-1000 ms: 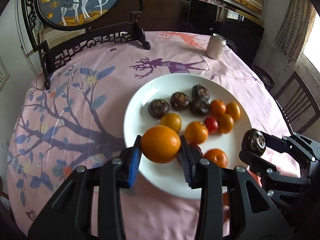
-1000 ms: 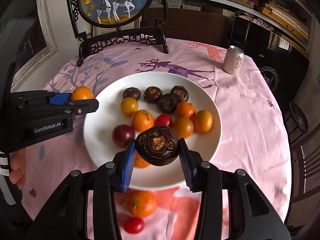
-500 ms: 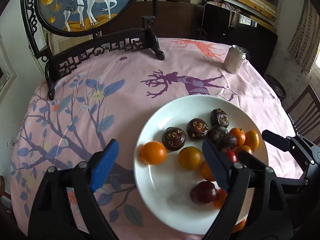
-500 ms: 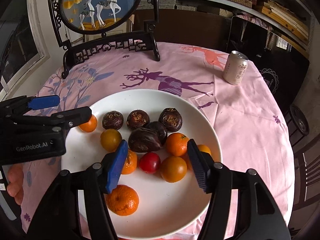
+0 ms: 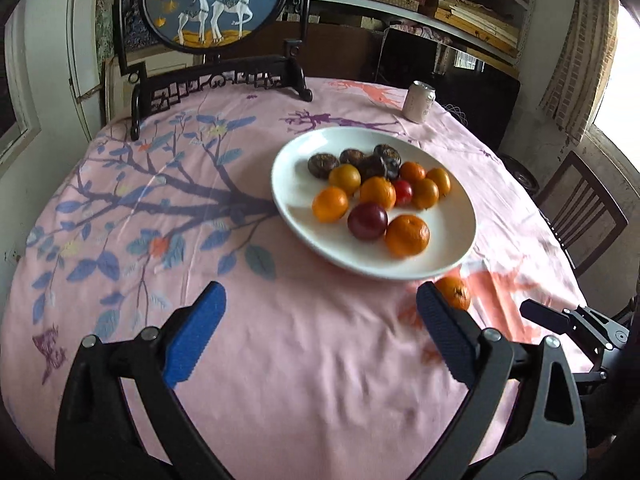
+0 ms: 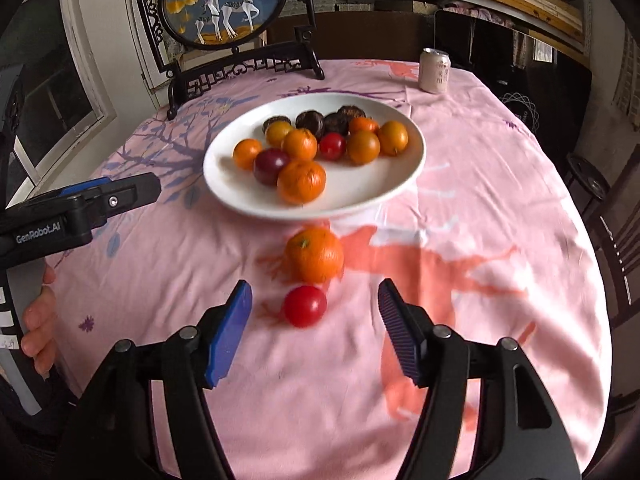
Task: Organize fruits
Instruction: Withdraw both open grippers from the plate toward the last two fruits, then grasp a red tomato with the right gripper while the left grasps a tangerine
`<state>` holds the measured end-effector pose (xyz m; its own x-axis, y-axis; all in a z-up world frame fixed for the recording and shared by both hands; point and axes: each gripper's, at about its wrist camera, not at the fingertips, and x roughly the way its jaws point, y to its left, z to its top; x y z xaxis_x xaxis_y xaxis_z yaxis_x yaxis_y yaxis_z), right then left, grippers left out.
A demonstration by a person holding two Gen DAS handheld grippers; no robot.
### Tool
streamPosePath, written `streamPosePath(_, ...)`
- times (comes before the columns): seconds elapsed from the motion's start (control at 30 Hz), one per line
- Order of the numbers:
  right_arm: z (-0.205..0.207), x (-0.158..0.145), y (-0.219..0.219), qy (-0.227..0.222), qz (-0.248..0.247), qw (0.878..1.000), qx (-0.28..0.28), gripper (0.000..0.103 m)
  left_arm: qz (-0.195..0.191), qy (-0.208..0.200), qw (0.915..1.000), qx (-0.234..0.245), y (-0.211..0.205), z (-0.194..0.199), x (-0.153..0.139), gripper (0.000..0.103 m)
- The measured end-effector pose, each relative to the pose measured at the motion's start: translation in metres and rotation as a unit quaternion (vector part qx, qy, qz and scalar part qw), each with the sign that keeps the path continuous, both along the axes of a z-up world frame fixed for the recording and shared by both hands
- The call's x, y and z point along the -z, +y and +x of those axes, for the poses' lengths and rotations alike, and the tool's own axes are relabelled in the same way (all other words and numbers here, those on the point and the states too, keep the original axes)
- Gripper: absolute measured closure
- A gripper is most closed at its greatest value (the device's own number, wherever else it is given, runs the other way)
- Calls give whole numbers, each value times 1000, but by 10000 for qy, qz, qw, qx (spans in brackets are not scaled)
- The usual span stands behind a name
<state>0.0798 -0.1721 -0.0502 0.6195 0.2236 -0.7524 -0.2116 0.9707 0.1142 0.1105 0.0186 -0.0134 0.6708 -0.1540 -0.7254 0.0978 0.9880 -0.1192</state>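
From the left wrist camera, the left gripper (image 5: 320, 332) hangs over bare pink patterned tablecloth (image 5: 160, 208), its blue-padded jaws spread wide with nothing between them. Beyond it sits a round white ceramic plate (image 5: 452, 256) carrying the gathered fruit: a row of dark brown wrinkled fruits (image 5: 322, 163) at the far side, small orange and yellow citrus in the middle, a small red tomato among them, and nearer the front a dark purple plum (image 5: 367, 221) touching a large orange mandarin (image 5: 407, 235). A loose orange mandarin (image 5: 454, 293) lies on the cloth just off the plate's near rim, partly behind the gripper's right-hand pad. The black tips of the right gripper (image 5: 560, 320) show at the right edge. A pale drink can (image 5: 418, 101) stands at the far side of the table, near a round deer painting in a dark carved wooden stand (image 5: 216, 0).

From the right wrist camera, the right gripper (image 6: 316, 336) is also wide apart and empty. A loose red tomato (image 6: 304, 305) lies on the cloth between its pads but touching neither, just beside the loose mandarin (image 6: 315, 255), which lies between it and the plate (image 6: 352, 200). The left gripper (image 6: 120, 194) reaches in from the left, held by a bare hand (image 6: 38, 332). The can (image 6: 435, 70) and the painting (image 6: 224, 0) stand at the far side of the table.
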Motion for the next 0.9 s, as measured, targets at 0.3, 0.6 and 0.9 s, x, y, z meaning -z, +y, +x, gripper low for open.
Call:
streamPosePath(0.3, 12, 25, 13, 265, 80, 9995, -127, 37, 97, 121, 9999, -14, 4, -23, 17, 5)
streamPosePath(0.6, 25, 43, 24, 317, -250, 9990, -217, 72, 146, 129, 9998, 63, -3, -21, 14, 5)
streamPosePath(0.9, -13, 8, -57, -203, -51, 9975, 679, 72, 244, 414, 9969, 630, -74, -9, 33, 5)
